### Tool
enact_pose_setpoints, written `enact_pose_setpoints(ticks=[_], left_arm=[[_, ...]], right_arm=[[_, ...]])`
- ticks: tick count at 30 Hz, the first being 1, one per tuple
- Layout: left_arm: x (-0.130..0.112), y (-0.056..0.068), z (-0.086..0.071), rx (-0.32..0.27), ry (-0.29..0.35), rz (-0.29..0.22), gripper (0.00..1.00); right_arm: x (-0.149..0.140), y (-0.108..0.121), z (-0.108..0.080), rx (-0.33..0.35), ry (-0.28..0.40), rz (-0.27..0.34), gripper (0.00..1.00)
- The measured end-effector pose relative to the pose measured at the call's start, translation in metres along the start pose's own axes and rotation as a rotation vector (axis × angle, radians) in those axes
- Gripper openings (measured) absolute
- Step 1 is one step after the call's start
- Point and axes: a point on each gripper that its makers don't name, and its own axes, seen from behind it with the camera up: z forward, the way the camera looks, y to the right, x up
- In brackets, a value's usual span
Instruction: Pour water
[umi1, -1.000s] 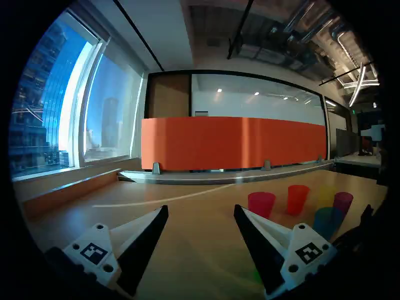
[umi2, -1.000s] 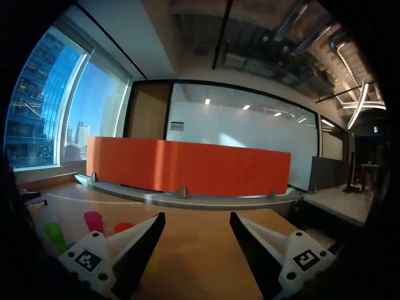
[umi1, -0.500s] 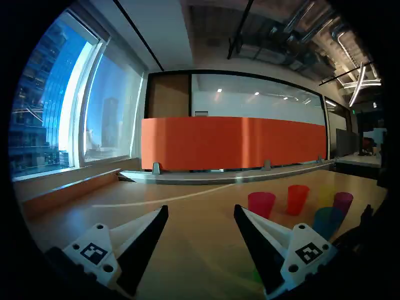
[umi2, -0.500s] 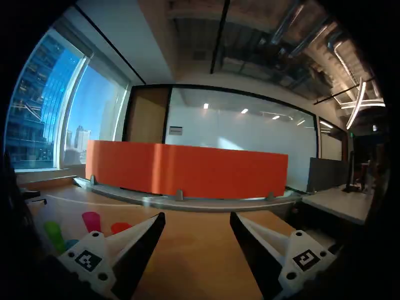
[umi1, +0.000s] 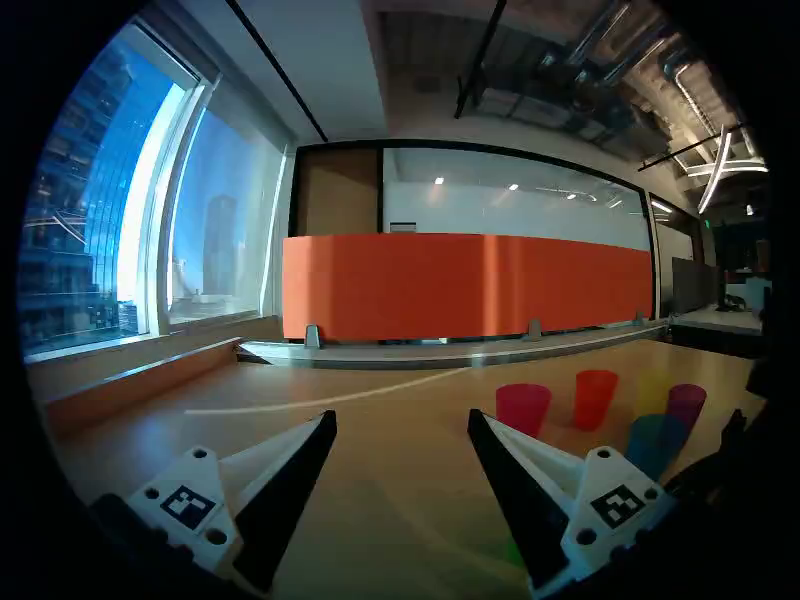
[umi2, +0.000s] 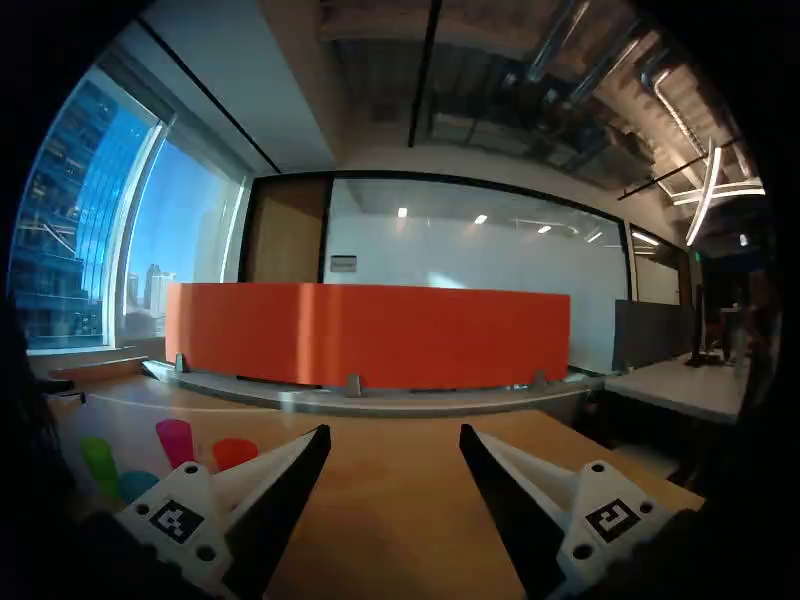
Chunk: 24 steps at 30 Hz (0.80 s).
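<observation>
Left gripper (umi1: 401, 420): released, fingers spread wide with nothing between them, low over the wooden table (umi1: 400, 500).
Right gripper (umi2: 393, 432): released too, fingers parted and holding nothing, above the same table.
Cups, left gripper view: pink cup (umi1: 523, 408) just past the right finger; orange cup (umi1: 595, 398), yellow cup (umi1: 652, 392) and purple cup (umi1: 686, 404) beside it to the right; teal cup (umi1: 655, 443) nearer, in front of the purple one.
Cups, right gripper view: the group stands left of the left finger, with a green cup (umi2: 98, 463) at its outer edge.
Backdrop: orange partition (umi1: 465, 285) along the table's far edge; tall windows (umi1: 110, 240) on the left.
</observation>
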Motion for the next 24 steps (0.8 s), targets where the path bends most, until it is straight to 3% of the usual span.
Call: enact_pose_setpoints(ticks=[24], left_arm=[[0.0,0.001,0.0,0.0,0.0,0.0,0.98]], right_arm=[[-0.06,-0.005,0.021,0.023,-0.017,0.065,1.0]])
